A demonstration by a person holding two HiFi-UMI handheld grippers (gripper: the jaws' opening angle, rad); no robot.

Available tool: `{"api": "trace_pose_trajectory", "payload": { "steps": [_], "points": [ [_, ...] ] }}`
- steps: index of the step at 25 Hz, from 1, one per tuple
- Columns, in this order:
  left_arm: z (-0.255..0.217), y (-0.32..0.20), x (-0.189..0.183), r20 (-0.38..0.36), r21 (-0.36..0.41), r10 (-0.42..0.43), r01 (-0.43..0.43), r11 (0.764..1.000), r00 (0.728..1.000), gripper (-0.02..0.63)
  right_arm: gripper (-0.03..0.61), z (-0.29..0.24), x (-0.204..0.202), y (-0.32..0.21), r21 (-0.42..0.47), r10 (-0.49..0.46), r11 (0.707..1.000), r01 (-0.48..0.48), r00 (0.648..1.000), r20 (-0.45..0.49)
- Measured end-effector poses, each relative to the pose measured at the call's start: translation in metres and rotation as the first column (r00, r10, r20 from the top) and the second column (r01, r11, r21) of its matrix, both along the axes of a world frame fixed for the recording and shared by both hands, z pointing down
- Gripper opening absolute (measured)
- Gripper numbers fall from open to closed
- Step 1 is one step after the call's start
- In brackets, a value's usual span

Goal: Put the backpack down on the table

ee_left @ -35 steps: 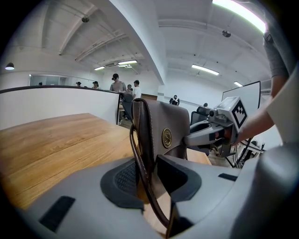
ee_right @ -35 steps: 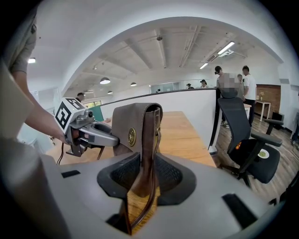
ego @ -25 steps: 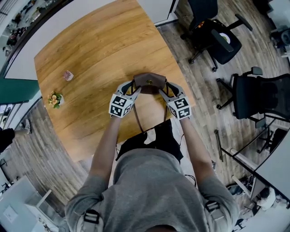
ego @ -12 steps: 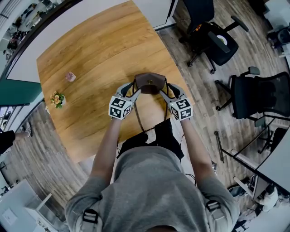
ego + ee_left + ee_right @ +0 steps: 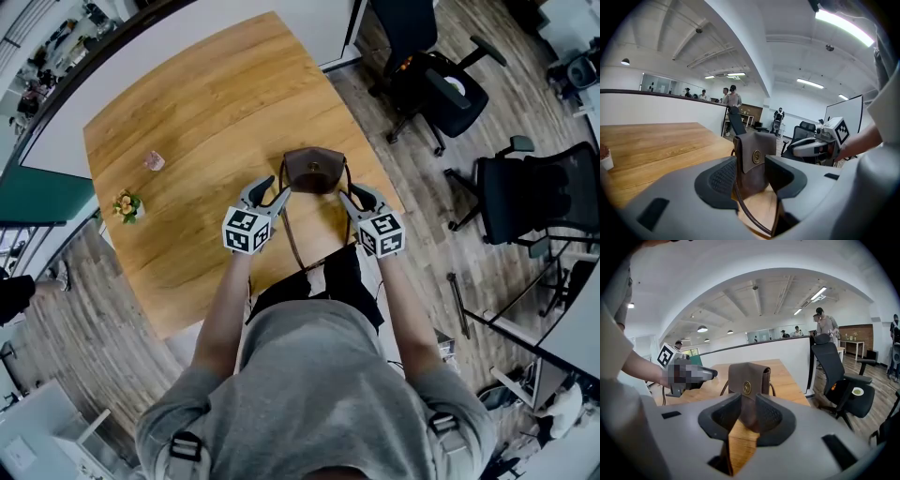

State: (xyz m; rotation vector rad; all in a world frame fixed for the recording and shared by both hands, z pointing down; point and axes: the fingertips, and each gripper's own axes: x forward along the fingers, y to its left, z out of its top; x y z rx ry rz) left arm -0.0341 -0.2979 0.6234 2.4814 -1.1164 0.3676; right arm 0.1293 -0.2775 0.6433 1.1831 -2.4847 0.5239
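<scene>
The brown leather backpack (image 5: 314,172) stands upright on the wooden table (image 5: 197,112), near its right edge, with its straps (image 5: 291,246) trailing back toward the person. My left gripper (image 5: 269,197) hovers just short of the bag's left side, jaws wide open; in the left gripper view a strap (image 5: 749,219) curves under them, with the backpack (image 5: 752,161) beyond. My right gripper (image 5: 352,198) hangs off the bag's right side. Its jaws are closing, with the backpack (image 5: 749,380) standing past the fingertips and bare table showing in the gap.
A small flower pot (image 5: 127,205) and a pink object (image 5: 154,161) sit at the table's left. Office chairs (image 5: 433,80) (image 5: 534,202) stand on the floor to the right. A white partition wall (image 5: 754,355) runs along the table's far side, with people beyond it.
Both grippers have let go of the backpack's sides and drawn back toward the person. The backpack stays standing on the table.
</scene>
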Motion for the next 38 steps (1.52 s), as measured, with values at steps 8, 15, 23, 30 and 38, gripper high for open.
{"api": "trace_pose_trajectory", "payload": {
  "steps": [8, 15, 23, 30, 38],
  "points": [
    [-0.043, 0.022, -0.004, -0.052, 0.11, 0.015, -0.01, 0.994, 0.999, 0.027, 0.008, -0.041, -0.003, 0.024, 0.105, 0.004, 0.995, 0.003, 0.998, -0.064],
    [-0.051, 0.041, -0.008, -0.021, 0.119, 0.067, -0.064, 0.991, 0.998, 0.025, 0.008, -0.061, -0.005, 0.035, 0.133, 0.004, 0.991, 0.005, 0.997, -0.071],
    [-0.06, 0.055, -0.014, -0.025, 0.133, 0.09, -0.086, 0.987, 0.996, 0.025, 0.007, -0.061, -0.012, 0.044, 0.118, 0.012, 0.993, 0.0, 0.995, -0.094],
    [-0.06, 0.063, -0.017, -0.022, 0.121, 0.104, -0.1, 0.988, 0.994, 0.025, 0.006, -0.065, -0.013, 0.058, 0.12, 0.017, 0.993, -0.006, 0.996, -0.087],
    [-0.059, 0.071, -0.021, -0.015, 0.108, 0.116, -0.114, 0.988, 0.993, 0.025, 0.006, -0.063, -0.018, 0.066, 0.11, 0.018, 0.994, -0.008, 0.996, -0.083]
  ]
}}
